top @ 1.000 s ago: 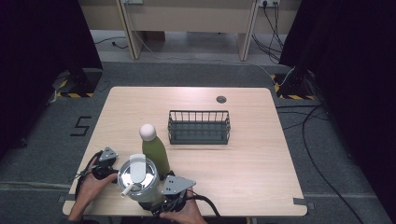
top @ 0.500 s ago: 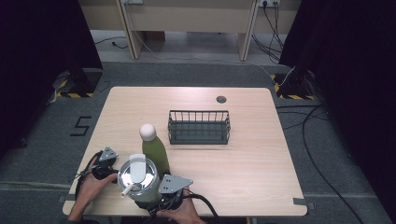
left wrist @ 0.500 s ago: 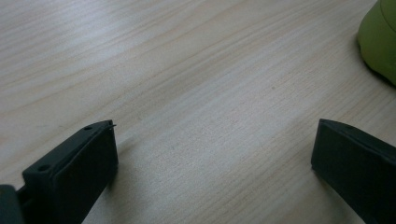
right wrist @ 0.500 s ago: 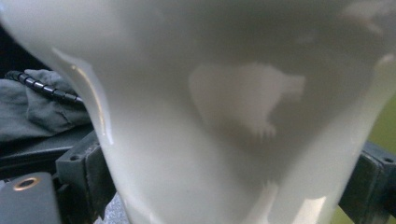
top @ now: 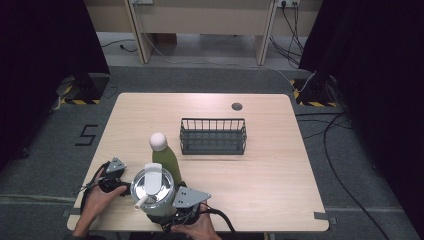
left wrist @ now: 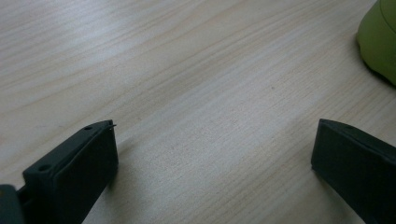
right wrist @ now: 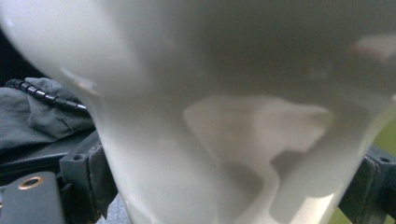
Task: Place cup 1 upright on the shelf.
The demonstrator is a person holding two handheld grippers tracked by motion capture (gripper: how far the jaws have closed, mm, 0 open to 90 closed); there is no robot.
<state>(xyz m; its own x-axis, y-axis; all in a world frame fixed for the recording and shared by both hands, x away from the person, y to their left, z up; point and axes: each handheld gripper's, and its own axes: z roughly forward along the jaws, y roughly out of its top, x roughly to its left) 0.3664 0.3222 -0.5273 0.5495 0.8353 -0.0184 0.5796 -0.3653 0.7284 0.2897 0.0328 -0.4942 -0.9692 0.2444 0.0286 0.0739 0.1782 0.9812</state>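
Note:
A white jug point(top: 152, 192) with a round steel lid stands near the table's front edge. A green bottle point(top: 167, 162) with a white cap stands right behind it. My right gripper point(top: 172, 207) reaches in from the front edge against the jug's right side. In the right gripper view the glossy white jug point(right wrist: 224, 121) spans the gap and meets both jaws, which have just been closing on it. My left gripper point(top: 114, 175) lies on the table left of the jug. Its jaws point(left wrist: 210, 158) stand wide apart over bare wood, with the bottle point(left wrist: 380, 37) at the upper right.
A dark wire basket point(top: 213, 136) sits at the middle of the wooden table point(top: 280, 165). A small round grommet point(top: 236, 106) lies near the far edge. Cables trail from both grippers at the front edge.
The right gripper has shifted very slightly beside the jug. The left hand, bottle and basket have not moved.

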